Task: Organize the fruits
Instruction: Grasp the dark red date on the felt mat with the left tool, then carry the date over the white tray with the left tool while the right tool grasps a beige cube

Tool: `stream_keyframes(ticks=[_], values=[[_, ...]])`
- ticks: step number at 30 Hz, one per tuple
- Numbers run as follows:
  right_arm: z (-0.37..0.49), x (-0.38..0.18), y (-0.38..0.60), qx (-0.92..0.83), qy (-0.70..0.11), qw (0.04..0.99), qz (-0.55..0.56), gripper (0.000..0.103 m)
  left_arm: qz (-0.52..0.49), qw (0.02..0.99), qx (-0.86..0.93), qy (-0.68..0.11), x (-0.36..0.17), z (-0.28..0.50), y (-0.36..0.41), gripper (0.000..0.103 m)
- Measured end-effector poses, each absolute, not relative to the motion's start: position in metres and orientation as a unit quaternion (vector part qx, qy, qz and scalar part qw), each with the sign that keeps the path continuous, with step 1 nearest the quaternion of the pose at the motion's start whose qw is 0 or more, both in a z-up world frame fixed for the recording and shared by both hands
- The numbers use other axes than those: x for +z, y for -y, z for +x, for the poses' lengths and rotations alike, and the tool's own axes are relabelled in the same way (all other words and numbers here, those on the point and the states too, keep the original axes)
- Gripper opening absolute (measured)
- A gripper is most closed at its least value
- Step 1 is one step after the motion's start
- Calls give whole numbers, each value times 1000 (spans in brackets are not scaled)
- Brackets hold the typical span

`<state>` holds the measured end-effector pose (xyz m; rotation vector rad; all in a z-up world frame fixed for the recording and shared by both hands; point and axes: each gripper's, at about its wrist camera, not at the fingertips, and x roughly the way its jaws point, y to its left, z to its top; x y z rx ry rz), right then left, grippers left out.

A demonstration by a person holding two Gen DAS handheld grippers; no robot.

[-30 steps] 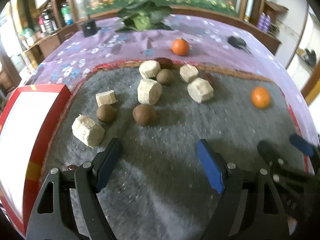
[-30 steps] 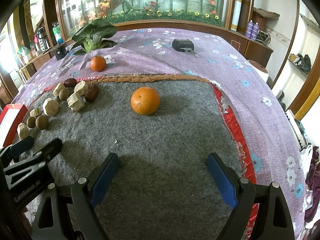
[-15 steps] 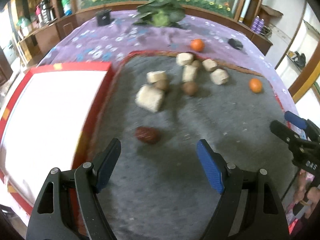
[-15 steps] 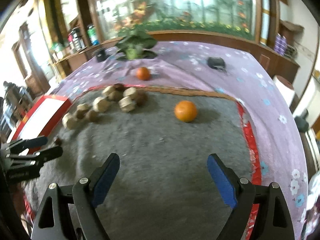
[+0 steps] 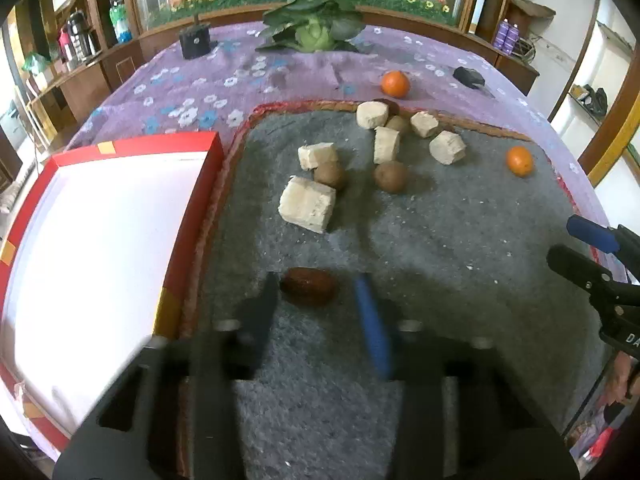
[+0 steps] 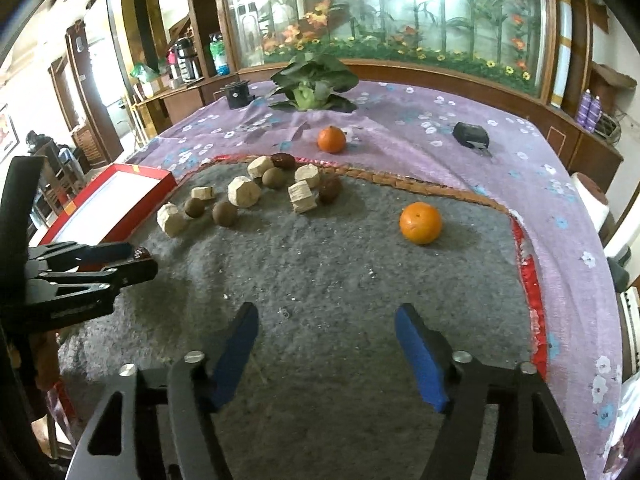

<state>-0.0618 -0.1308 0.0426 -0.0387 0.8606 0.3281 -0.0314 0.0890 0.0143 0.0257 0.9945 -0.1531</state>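
Observation:
A dark brown date-like fruit [image 5: 307, 286] lies on the grey felt mat [image 5: 440, 248] between the fingers of my left gripper [image 5: 316, 292]. The jaws are narrowed around it but blurred, with a gap still showing on the right side. The same fruit shows in the right wrist view [image 6: 141, 253] at the left gripper's tips [image 6: 132, 258]. My right gripper [image 6: 326, 322] is open and empty over the mat. Brown round fruits [image 5: 390, 176], pale cut chunks [image 5: 307, 203] and an orange [image 6: 420, 223] lie farther back.
A red-rimmed white tray [image 5: 96, 248] sits left of the mat. A second orange [image 5: 395, 83], a black object [image 5: 468, 77], a leafy vegetable [image 5: 316, 32] and a black box [image 5: 194, 42] lie on the purple floral cloth.
My left gripper has moved forward to the dark brown fruit and its jaws have narrowed around it. My right gripper has stayed open with its view shifting slightly.

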Motion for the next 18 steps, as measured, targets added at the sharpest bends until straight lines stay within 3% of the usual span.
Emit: stream_keyframes(ticks=[18], values=[[-57, 47, 89, 209, -426, 879, -40, 65, 12, 895, -47, -443, 46, -46, -104, 26]])
